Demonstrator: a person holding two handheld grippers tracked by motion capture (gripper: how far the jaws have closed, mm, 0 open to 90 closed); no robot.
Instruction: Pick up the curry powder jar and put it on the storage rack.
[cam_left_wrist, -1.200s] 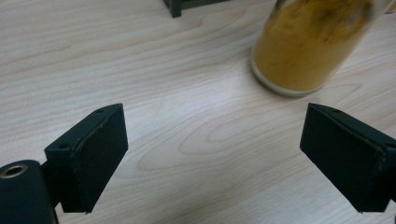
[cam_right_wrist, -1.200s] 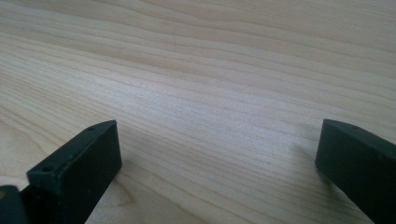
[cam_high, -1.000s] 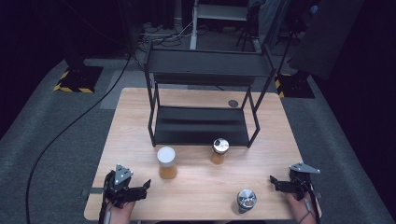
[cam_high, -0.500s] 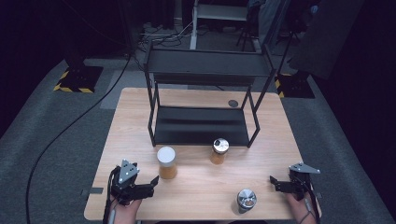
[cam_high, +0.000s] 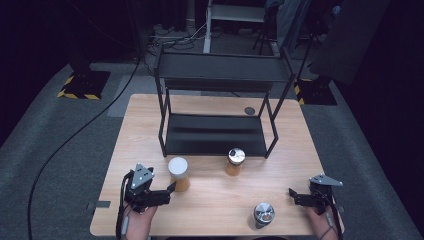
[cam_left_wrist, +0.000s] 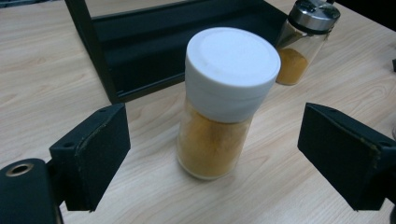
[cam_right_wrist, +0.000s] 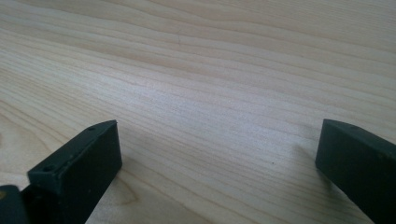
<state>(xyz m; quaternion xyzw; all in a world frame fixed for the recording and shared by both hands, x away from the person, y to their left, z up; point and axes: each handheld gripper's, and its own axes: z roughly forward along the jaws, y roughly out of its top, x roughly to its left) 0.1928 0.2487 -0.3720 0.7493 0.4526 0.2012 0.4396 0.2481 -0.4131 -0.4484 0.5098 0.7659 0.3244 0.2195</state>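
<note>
Left gripper (cam_high: 171, 190), held in the person's left hand at the near left of the pale wooden table (cam_high: 210, 210), has its two black jaws spread wide apart and level, aimed at the clear glass jar with a broad white plastic lid and orange-yellow powder inside (cam_high: 179, 173). In the left gripper view that white-lidded jar (cam_left_wrist: 225, 100) stands upright on the table between the lines of the two jaws but a little beyond their tips, with clear wood showing on either side, so neither pad touches it. Right gripper (cam_high: 291, 192) rests low at the near right corner of the table, its jaws likewise wide apart over bare wood grain with nothing between them, as the right gripper view shows. A second glass spice jar with a shiny metal shaker cap and orange powder (cam_high: 235, 161) stands upright to the right of the white-lidded jar, just in front of the black metal two-tier shelf rack (cam_high: 215, 132), which sits at the middle of the table. A third jar with a round silver metal lid (cam_high: 263, 214) stands near the front edge, between the two grippers and closer to the right one.
</note>
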